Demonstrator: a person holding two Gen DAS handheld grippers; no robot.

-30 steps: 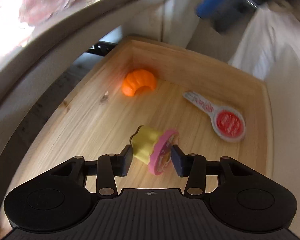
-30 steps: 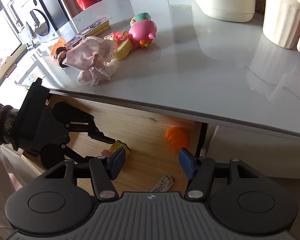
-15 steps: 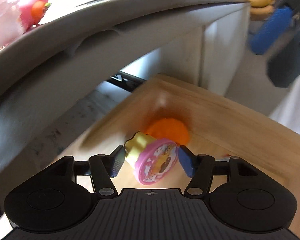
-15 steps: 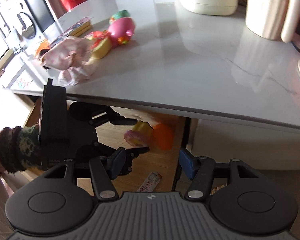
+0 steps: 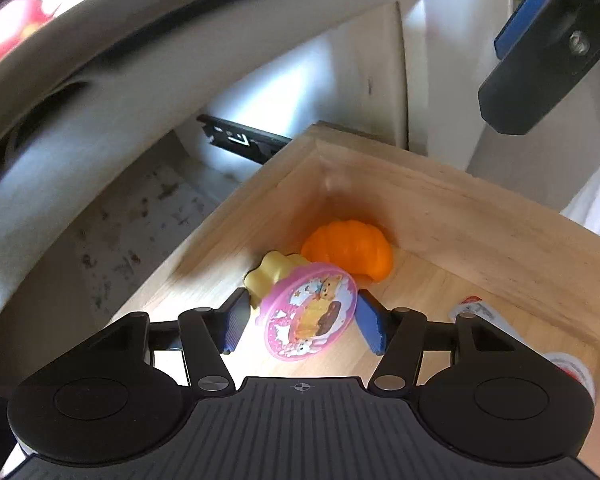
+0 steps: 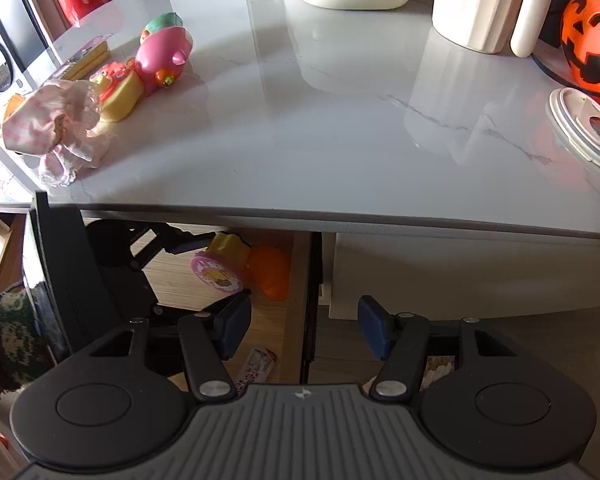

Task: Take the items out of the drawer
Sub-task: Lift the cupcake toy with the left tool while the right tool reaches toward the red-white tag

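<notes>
**Q:** Drawer contents, please, and where each lies.

**A:** Item one: wooden drawer (image 5: pixel 480 216), pulled out from under the tabletop (image 6: pixel 340 120). Item two: yellow toy with a round pink picture face (image 5: pixel 310 316), near the drawer's far corner, lying on its side between the blue pads of my left hand-held gripper (image 5: pixel 300 322); the jaws are closing and stand about half apart; the right pad looks to touch the pink rim, while on the left side I cannot tell whether the pad presses on the yellow part. Item three: orange ridged toy (image 5: pixel 350 248), tucked into that far corner, just behind the yellow one and seemingly touching it. Item four: flat white and red packet (image 5: pixel 476 308), by the drawer's right wall, partly hidden by my gripper.

**Q:** And your other hand?

**A:** Right hand-held gripper (image 6: pixel 304 326): about half open, nothing between its pads, held above the drawer's right edge and the slide rail; my knitted sleeve (image 6: pixel 4 344) shows at the left.

**Q:** Anything on top?

**A:** Tabletop, left edge: pink frilly cloth (image 6: pixel 56 124), pink pig toy (image 6: pixel 162 56), yellow toy beside it (image 6: pixel 120 96); far edge: cream jug (image 6: pixel 488 0); right edge: orange pumpkin pail (image 6: pixel 590 44).
</notes>
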